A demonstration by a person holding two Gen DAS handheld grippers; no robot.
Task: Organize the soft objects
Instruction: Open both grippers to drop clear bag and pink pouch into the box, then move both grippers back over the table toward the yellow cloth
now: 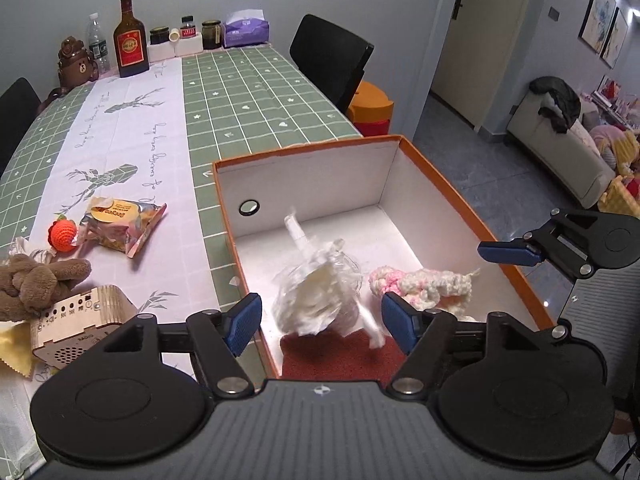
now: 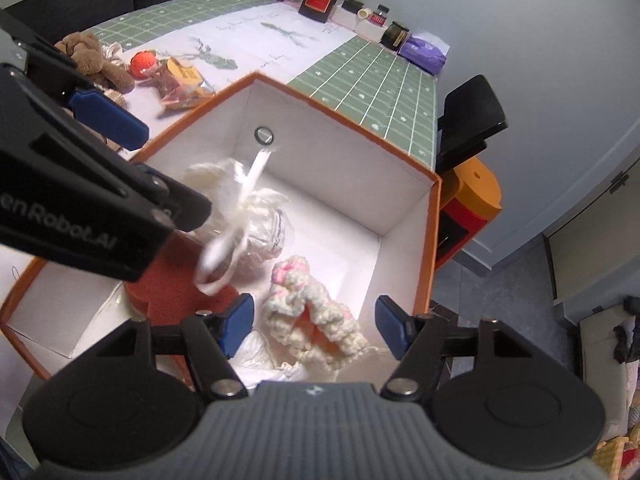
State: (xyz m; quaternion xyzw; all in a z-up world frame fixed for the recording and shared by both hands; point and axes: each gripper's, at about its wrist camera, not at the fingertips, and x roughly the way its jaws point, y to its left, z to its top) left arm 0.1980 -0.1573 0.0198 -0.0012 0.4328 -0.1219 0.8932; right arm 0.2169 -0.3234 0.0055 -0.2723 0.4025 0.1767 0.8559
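Observation:
An orange box with a white inside (image 1: 308,176) (image 2: 400,208) stands on the table. A white soft bundle in clear wrap (image 1: 316,296) (image 2: 248,220) is blurred just above the box floor, over a red spongy piece (image 1: 340,356) (image 2: 172,280). A pink and cream crochet piece (image 1: 420,284) (image 2: 316,320) lies in the box. My left gripper (image 1: 322,322) is open above the bundle, touching nothing. My right gripper (image 2: 316,326) is open over the crochet piece; one of its fingertips (image 1: 508,252) shows in the left wrist view. On the table lie a brown plush toy (image 1: 36,280) (image 2: 96,60) and an orange crochet ball (image 1: 62,234) (image 2: 143,64).
A snack packet (image 1: 120,226) (image 2: 180,84), a wooden speaker box (image 1: 76,324) and a yellow cloth (image 1: 14,344) lie left of the box. Bottles, jars and a purple tissue pack (image 1: 244,32) stand at the table's far end. A black chair (image 1: 328,60) stands by the table.

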